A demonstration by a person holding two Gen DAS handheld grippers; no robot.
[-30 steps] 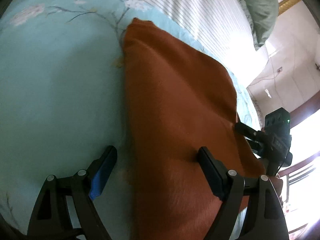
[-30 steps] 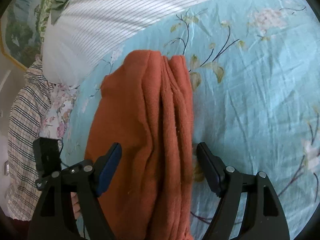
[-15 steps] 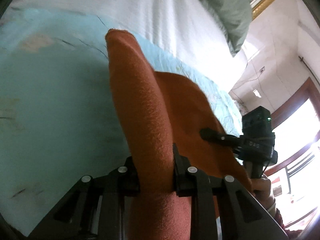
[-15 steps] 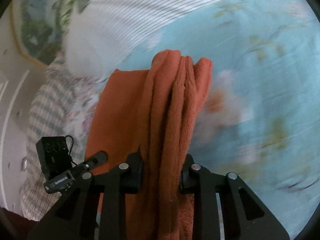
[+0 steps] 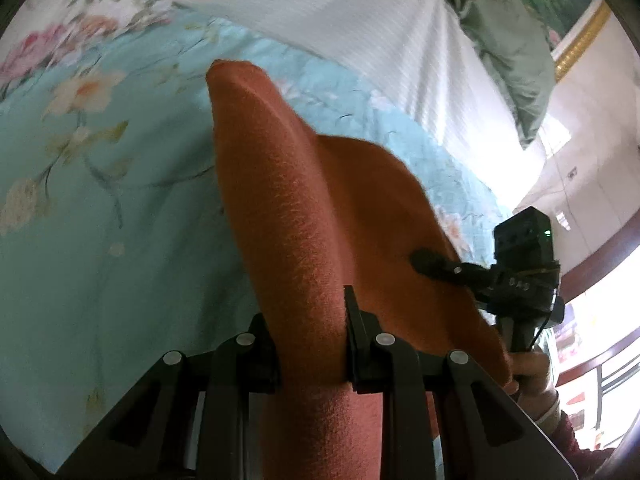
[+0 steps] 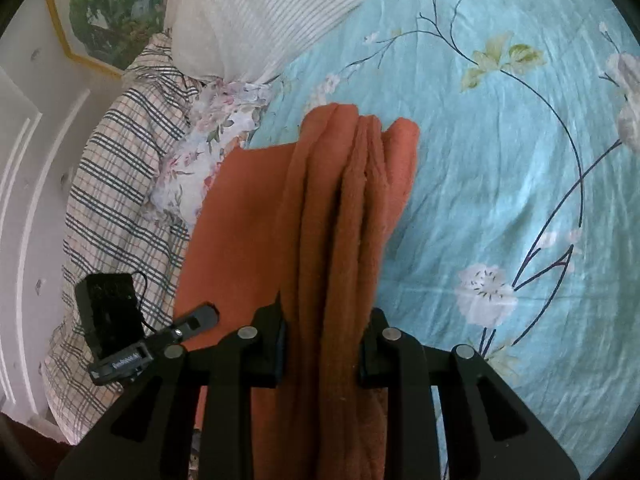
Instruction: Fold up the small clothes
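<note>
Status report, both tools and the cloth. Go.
Left tool shut on cloth. Right tool shut on cloth, bunched. Cloth lifted over bedsheet. Nothing blocking.

We see a light blue bedsheet printed with flowers and thin branches [image 6: 500,152], with a white striped pillow [image 6: 256,12] at its head. Beside that pillow lie a plaid cloth [image 6: 116,184] and a small floral cloth [image 6: 200,160]. A gold-framed landscape picture [image 6: 108,8] hangs on the wall.
</note>
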